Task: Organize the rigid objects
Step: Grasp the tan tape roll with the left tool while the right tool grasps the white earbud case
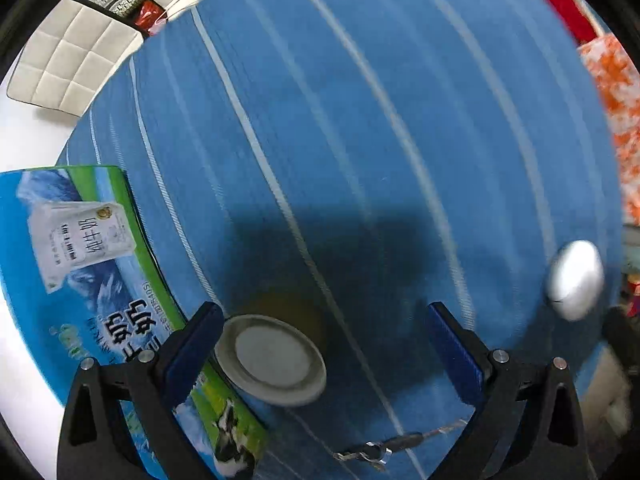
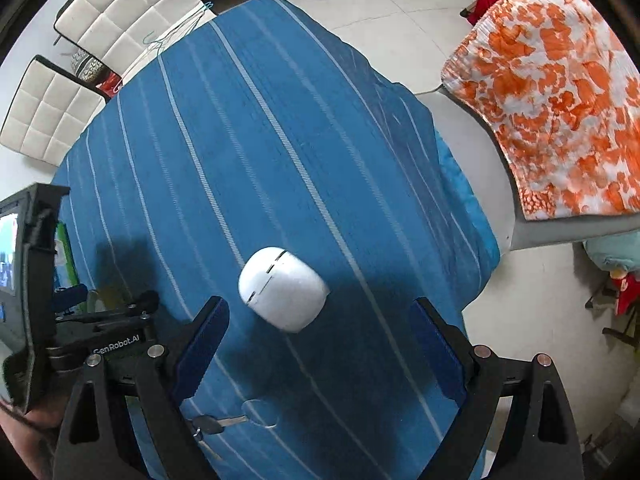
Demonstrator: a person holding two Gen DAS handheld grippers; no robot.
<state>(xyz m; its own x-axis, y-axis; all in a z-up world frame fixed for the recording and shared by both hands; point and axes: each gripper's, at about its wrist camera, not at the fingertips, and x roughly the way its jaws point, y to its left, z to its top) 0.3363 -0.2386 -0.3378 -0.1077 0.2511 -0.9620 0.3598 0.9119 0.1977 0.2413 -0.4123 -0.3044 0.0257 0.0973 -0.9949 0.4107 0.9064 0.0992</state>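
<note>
Both grippers, left gripper (image 1: 324, 344) and right gripper (image 2: 318, 340), are hanging released; the smooth white rounded plastic shell (image 2: 283, 289) ahead is probably light, slippery—grip its flanks.

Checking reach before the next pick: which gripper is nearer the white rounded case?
Right. The right gripper hangs open with the white rounded case just ahead between its fingertips. The left gripper, also open, sits over the jar lid; the case lies far off to its right.
</note>
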